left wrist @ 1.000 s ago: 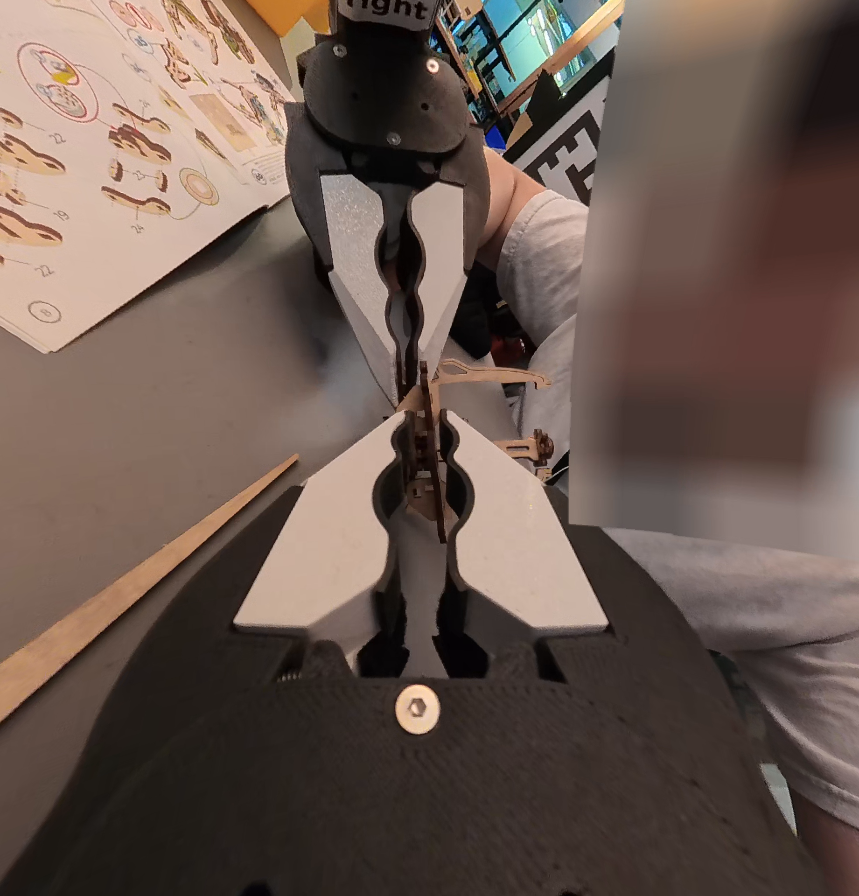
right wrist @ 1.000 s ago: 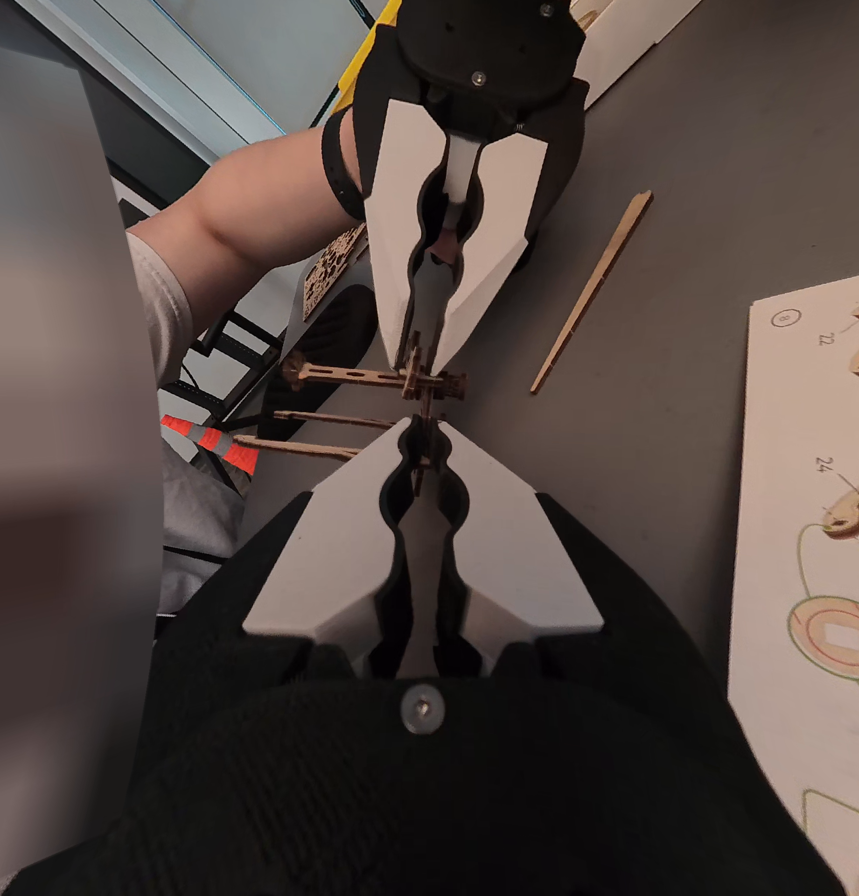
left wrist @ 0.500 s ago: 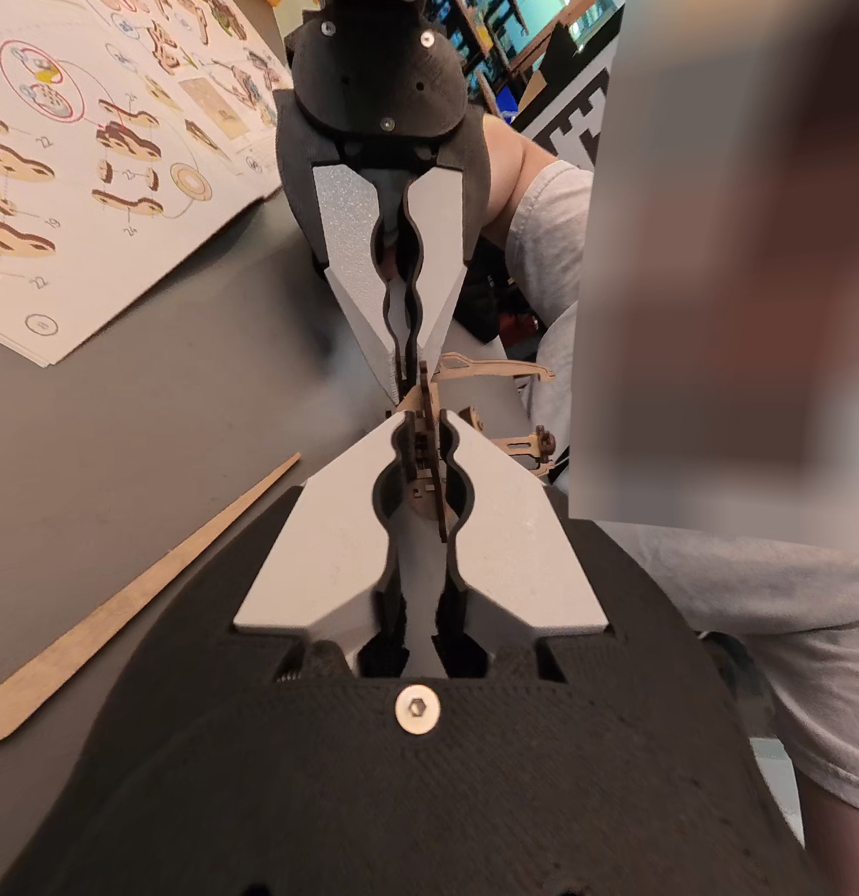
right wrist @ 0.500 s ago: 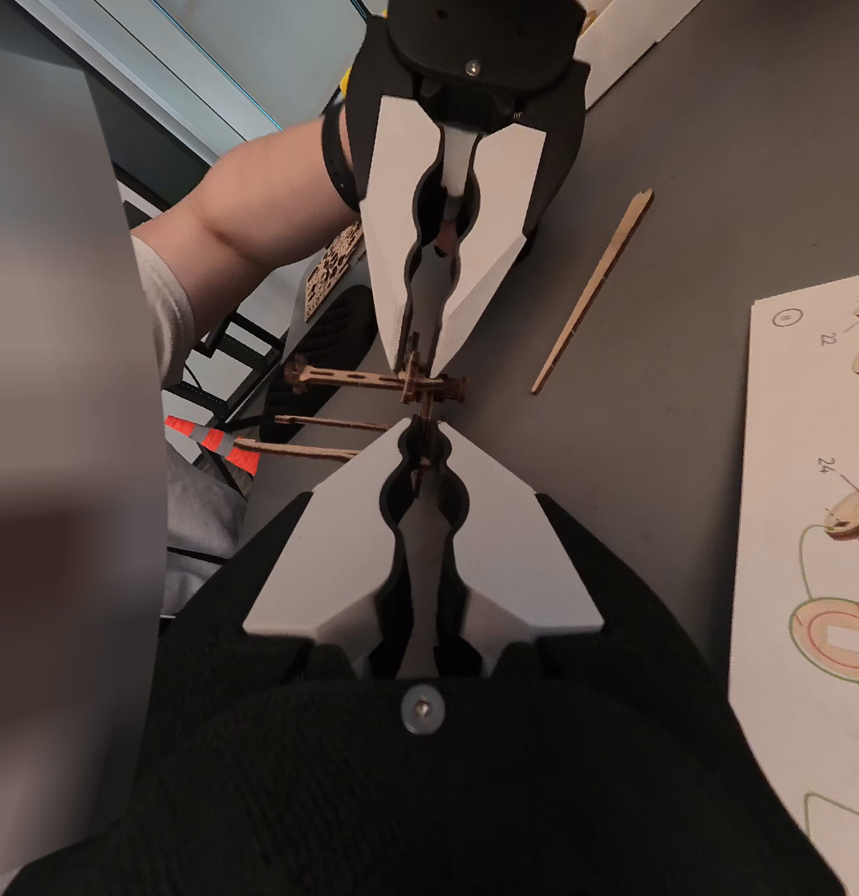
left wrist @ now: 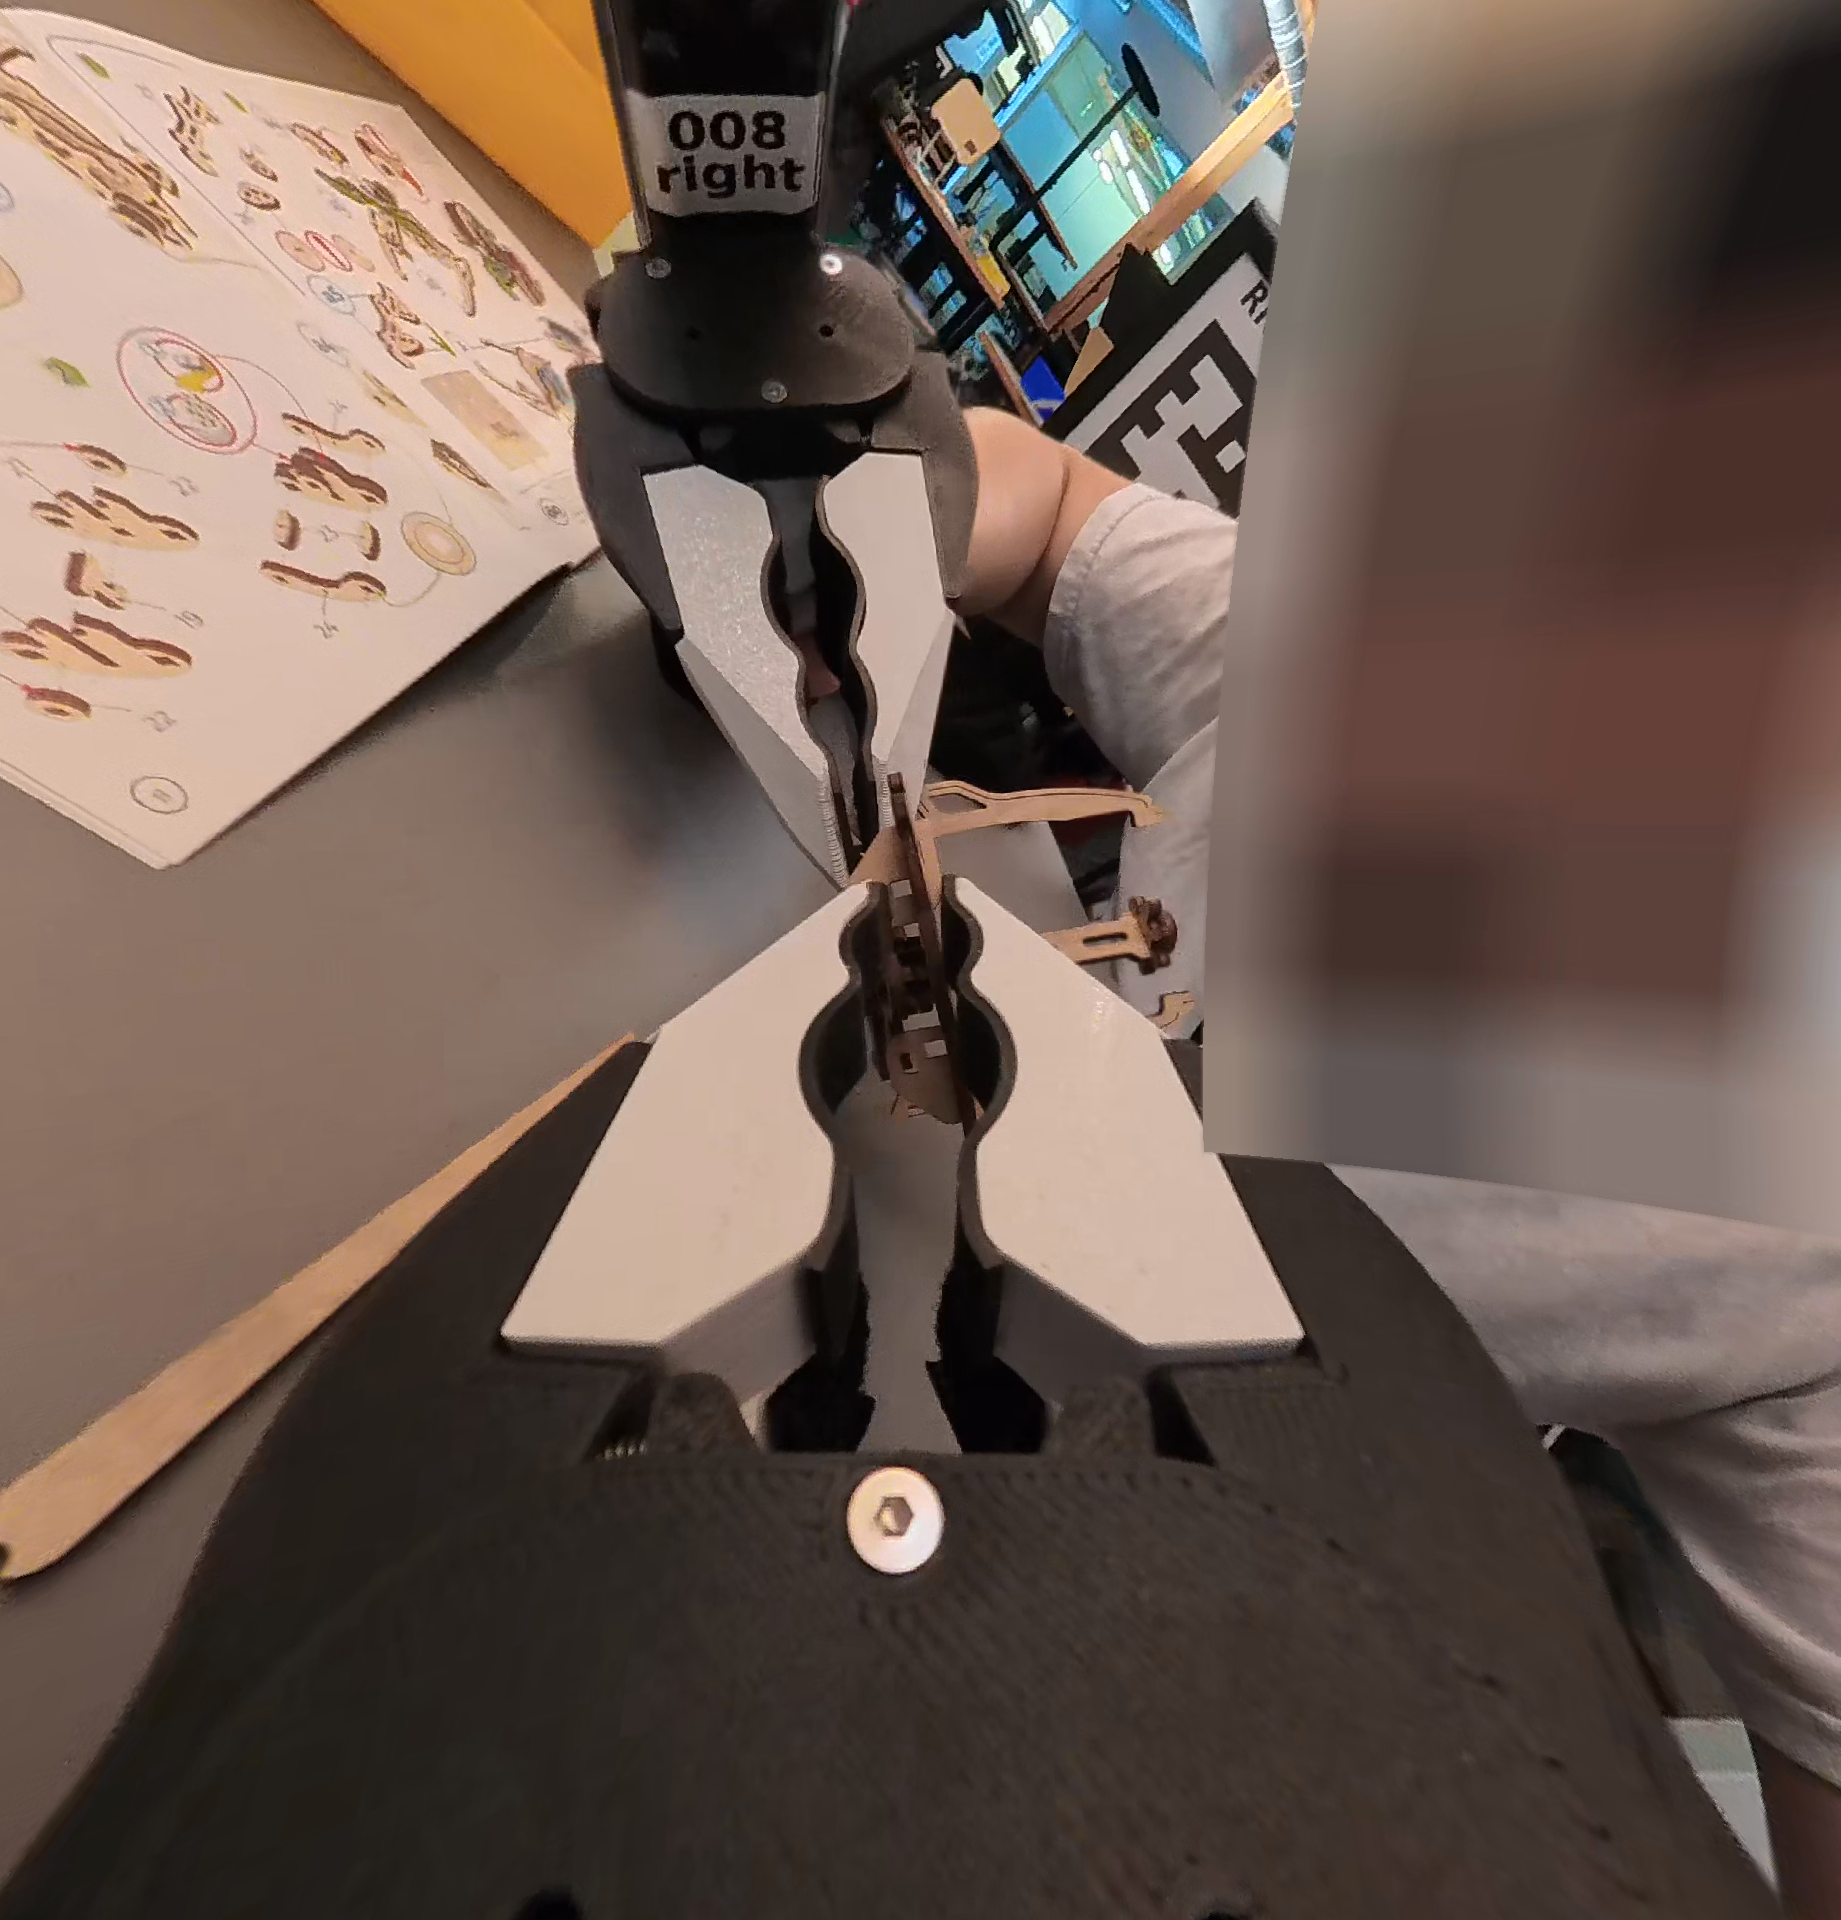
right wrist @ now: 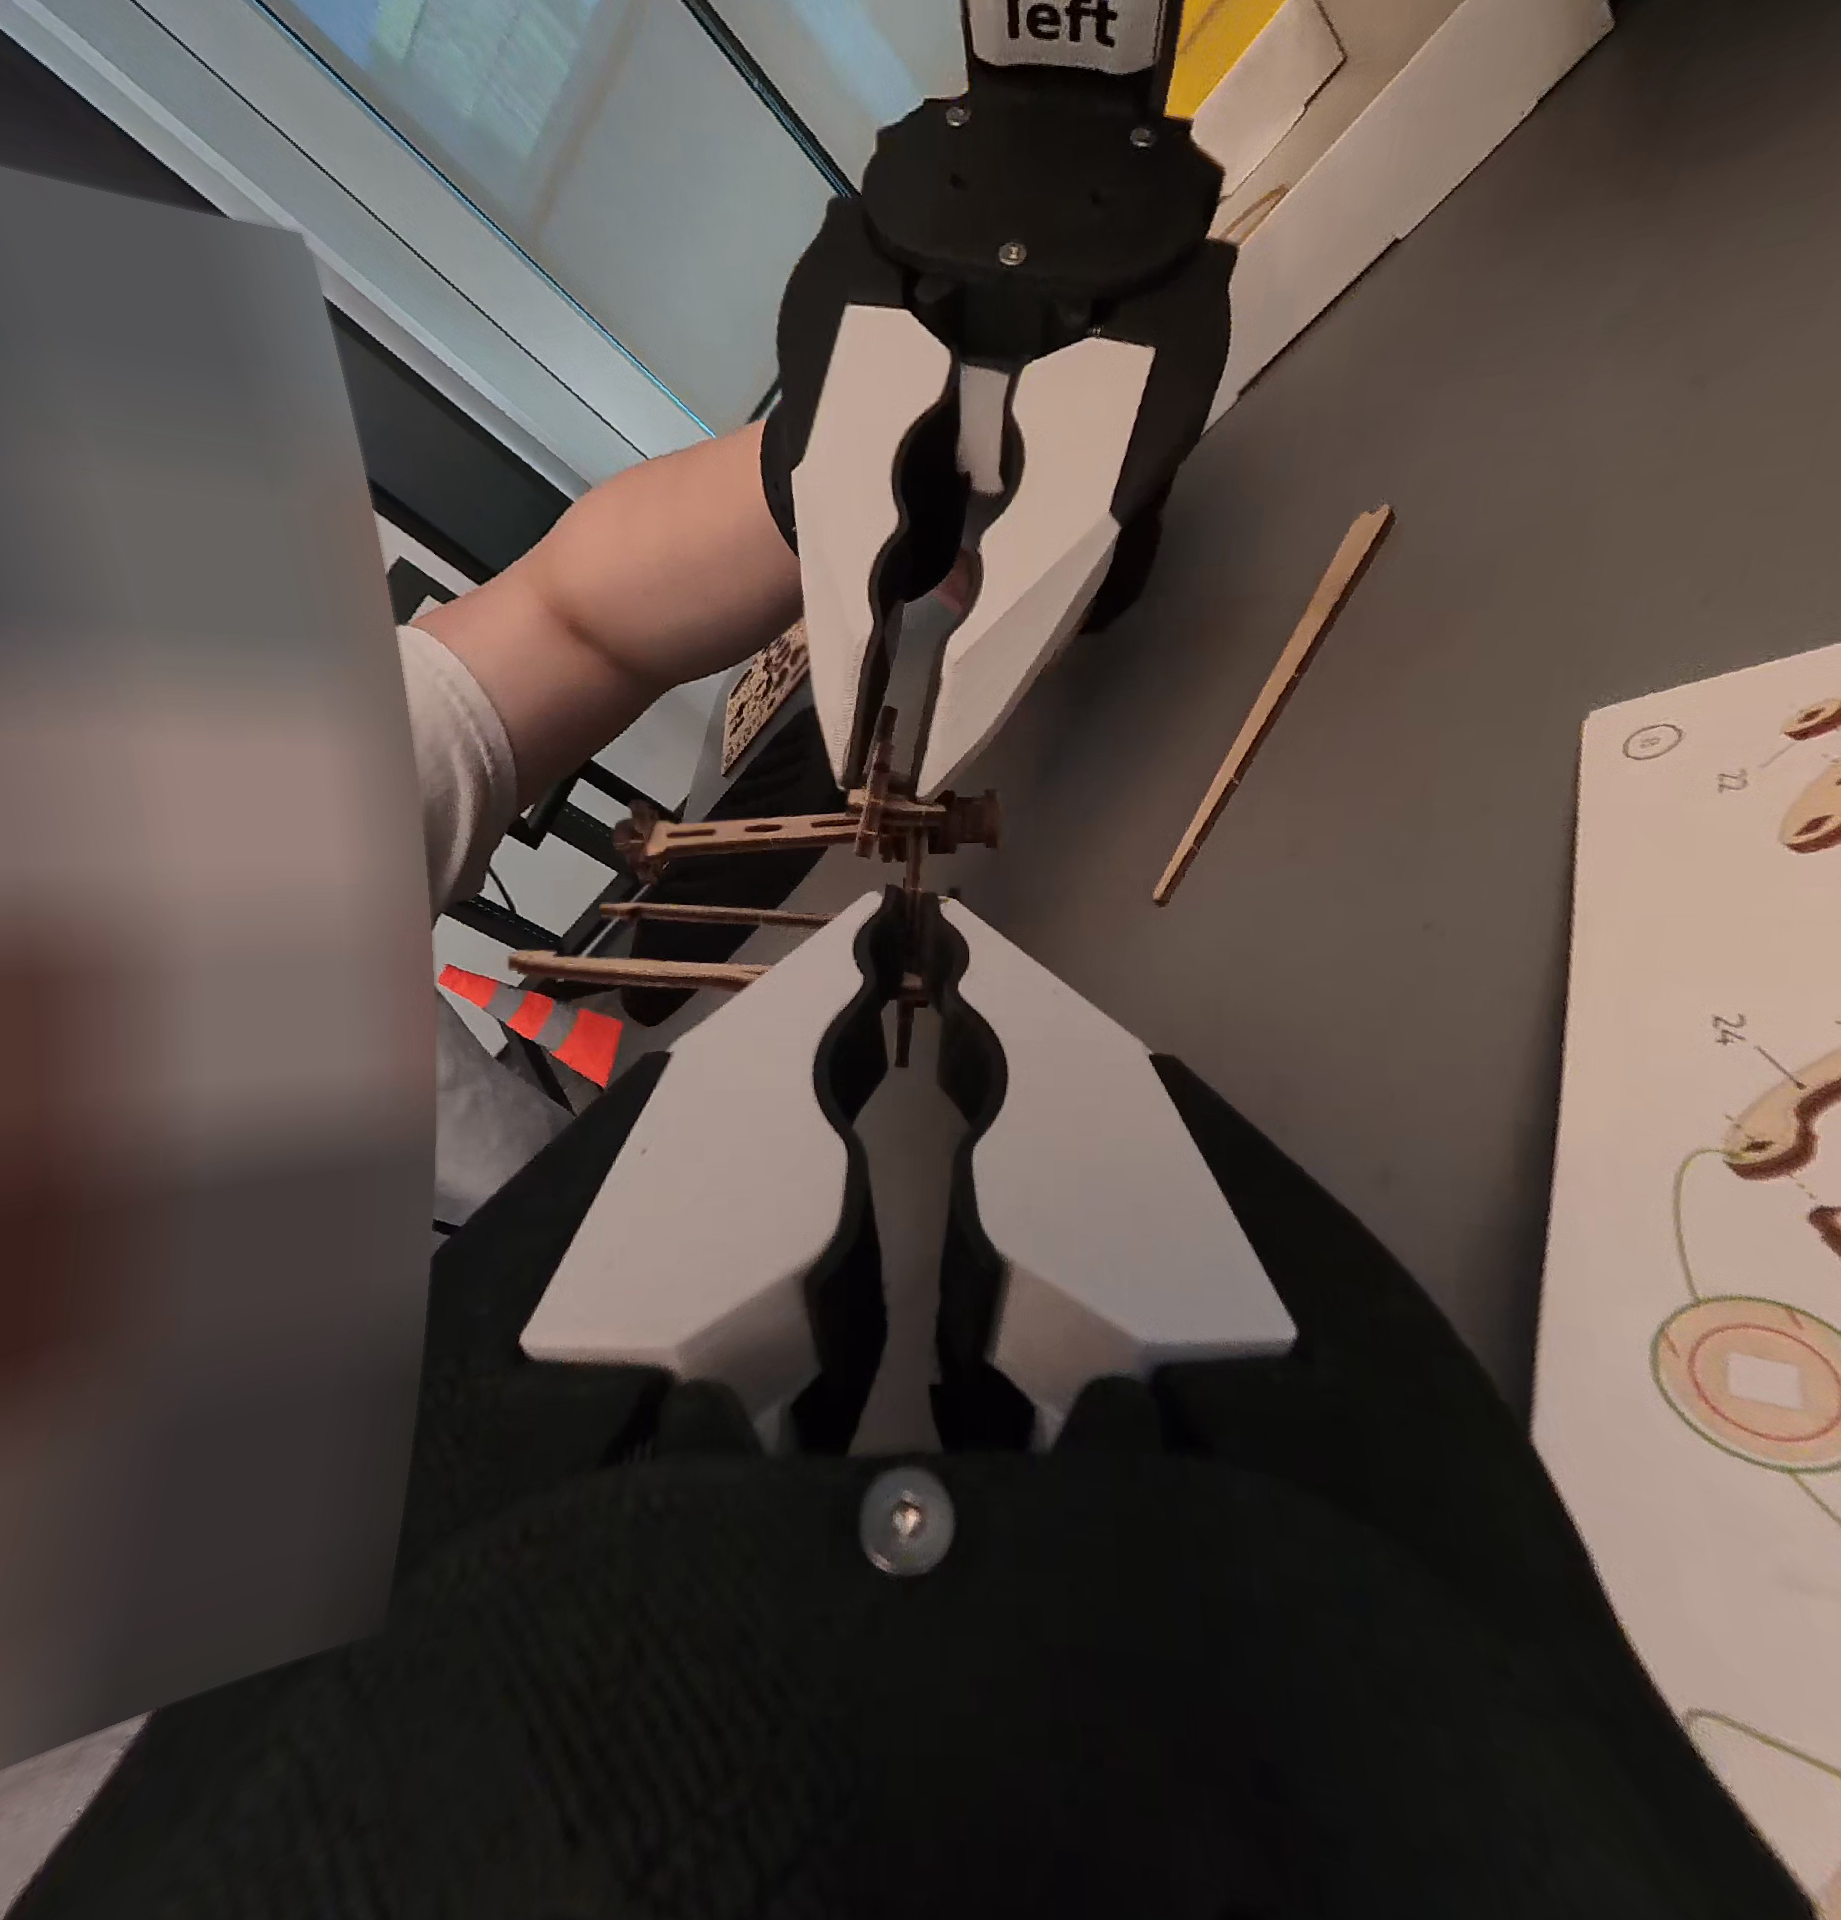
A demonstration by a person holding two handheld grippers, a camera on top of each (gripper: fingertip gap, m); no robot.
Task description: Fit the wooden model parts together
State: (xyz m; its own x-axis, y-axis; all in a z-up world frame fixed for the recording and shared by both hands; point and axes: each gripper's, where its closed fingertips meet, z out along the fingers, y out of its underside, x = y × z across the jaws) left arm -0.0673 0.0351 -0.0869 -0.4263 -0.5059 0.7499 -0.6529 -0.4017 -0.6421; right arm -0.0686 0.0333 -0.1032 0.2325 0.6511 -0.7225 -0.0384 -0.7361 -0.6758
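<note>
My left gripper (left wrist: 900, 894) is shut on a flat slotted wooden part (left wrist: 911, 987) that carries a beam with a gear-like end (left wrist: 1103, 935). My right gripper (right wrist: 903, 904) is shut on a thin wooden piece (right wrist: 902, 1003), seen edge-on, with two thin arms (right wrist: 687, 914) reaching left. The grippers face each other tip to tip above the table. In the left wrist view the right gripper (left wrist: 856, 831) meets my tips. In the right wrist view the left gripper (right wrist: 880, 764) holds the beam assembly (right wrist: 770, 831) just above my piece. I cannot tell whether the parts touch.
A printed instruction sheet (left wrist: 220, 468) lies on the grey table (left wrist: 324, 987), also in the right wrist view (right wrist: 1726, 1143). A long loose wooden stick (left wrist: 272, 1330) lies beside the grippers (right wrist: 1280, 696). The person's arm (right wrist: 635, 603) and torso are close by.
Each gripper now sits a little farther back in the other's view, with more of its body showing. The tips still meet at the wooden parts, and both stay shut.
</note>
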